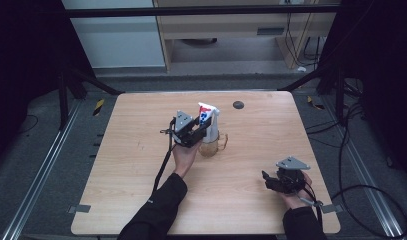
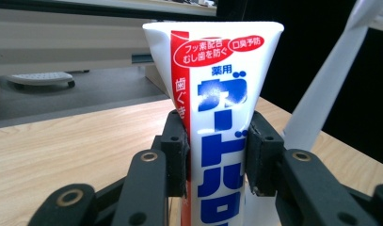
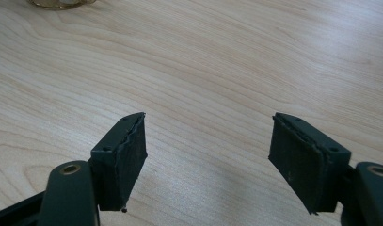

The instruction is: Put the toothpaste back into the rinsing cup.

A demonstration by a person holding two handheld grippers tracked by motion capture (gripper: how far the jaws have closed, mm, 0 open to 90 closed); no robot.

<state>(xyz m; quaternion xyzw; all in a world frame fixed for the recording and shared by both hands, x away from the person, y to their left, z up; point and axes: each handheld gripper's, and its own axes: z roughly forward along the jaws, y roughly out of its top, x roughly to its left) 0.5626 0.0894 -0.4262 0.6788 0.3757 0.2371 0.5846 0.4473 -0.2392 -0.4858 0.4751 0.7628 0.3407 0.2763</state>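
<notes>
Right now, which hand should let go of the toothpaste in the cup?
Left. The left gripper has its pads against the toothpaste, standing in the cup. The right gripper rests open, far off near the table edge.

Toothpaste tube (image 2: 217, 127): white, with a red stripe down one side, blue Japanese lettering and red labels near the top. Stands upright, flat crimped end up, lower end inside a clear amber glass (image 1: 214, 145) near the table's middle. Pinched between two black pads at mid-height. Beside it in the glass, a white toothbrush (image 2: 321, 89), leaning away at a slant.
</notes>
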